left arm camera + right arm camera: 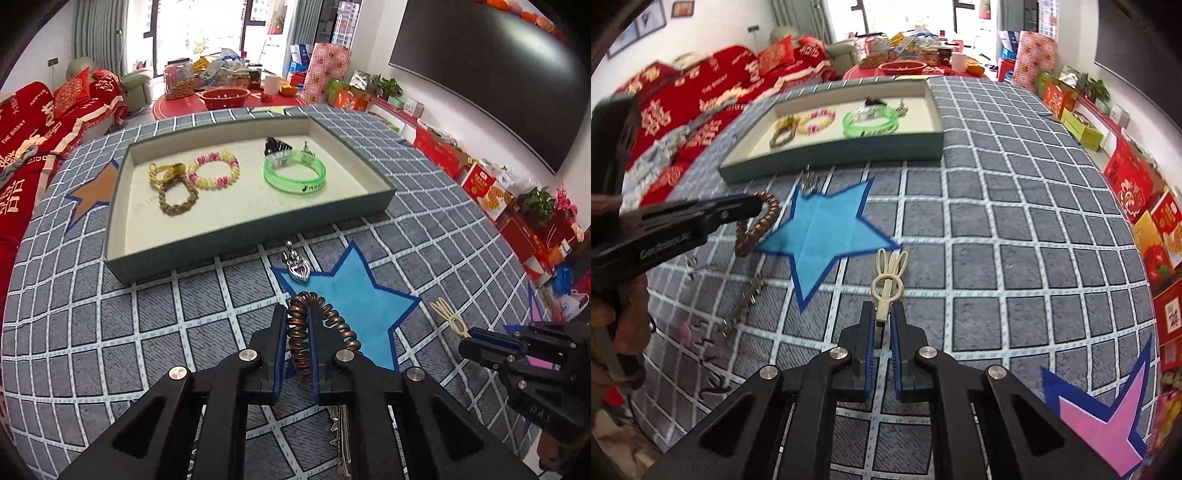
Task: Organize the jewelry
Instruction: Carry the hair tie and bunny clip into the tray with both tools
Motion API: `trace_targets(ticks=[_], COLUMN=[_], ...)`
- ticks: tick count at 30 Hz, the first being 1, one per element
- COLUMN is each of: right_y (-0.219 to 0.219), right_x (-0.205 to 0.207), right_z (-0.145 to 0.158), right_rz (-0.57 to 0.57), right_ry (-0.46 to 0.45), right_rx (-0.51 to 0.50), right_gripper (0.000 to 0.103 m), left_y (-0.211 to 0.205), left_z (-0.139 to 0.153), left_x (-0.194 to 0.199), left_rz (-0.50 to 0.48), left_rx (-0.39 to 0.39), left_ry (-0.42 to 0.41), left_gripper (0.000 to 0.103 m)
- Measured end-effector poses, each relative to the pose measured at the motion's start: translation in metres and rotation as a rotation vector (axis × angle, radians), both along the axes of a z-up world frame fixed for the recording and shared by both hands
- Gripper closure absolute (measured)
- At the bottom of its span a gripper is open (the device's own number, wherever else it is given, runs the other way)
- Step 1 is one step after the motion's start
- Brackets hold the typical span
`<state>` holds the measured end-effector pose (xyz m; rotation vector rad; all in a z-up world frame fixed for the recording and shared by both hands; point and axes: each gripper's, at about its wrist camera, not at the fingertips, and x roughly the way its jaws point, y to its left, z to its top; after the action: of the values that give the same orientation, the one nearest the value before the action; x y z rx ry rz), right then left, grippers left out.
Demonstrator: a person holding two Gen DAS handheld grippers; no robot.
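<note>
Coiled copper bracelet point(306, 328), cream hairclip point(888, 284)

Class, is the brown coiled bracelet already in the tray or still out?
Out: the brown coiled bracelet sits pinched in the left gripper, short of the tray.

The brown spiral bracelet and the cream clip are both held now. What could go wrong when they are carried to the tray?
1. The left gripper pinches only one side of the brown spiral bracelet; the springy loop may slip out.
2. The right gripper holds the cream clip by its narrow end, so it may pivot or drop.
3. The heart pendant lies before the tray and could be dragged.
</note>
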<state>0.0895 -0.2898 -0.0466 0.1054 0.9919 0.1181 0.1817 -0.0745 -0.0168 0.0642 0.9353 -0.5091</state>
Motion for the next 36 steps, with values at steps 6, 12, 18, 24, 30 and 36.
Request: trace_targets(ticks=[6,12,18,24,30,36], right_y=[-0.006,-0.006,-0.002,-0.001,-0.005,-0.015], right_x=[0.010,0.037,0.076,0.127,0.175,0.209], right_z=[0.020,0.044,0.063,0.063,0.047,0.024], right_rz=[-0.017,-0.012,0.001,-0.002,-0.032,-0.073], right_ry=[-0.043,-0.085,-0.116,-0.093,-0.050,0.004], right_rx=[0.035,0.059,0.070,0.096,0.079,0.055], right_gripper=[0.094,0.094,0.094,0.094,0.094,0.094], left_y=[0.010,0.022,0.036,0.036,0.018,0.004], left_z=[0.022,0.041,0.047,0.040,0.025,0.007], left_x=[0.003,0.020,0.053,0.088,0.117,0.141], left_rz=[0.018,0.053,0.120,0.150,0.138,0.129], left_rx=[-0.024,-0.036,-0.033,-0.012,0.046,0.087], left_ry=[-0.047,-0.093,-0.110,-0.094,-0.086,-0.055], left_gripper=[0.079,0.079,0.079,0.079,0.079,0.079])
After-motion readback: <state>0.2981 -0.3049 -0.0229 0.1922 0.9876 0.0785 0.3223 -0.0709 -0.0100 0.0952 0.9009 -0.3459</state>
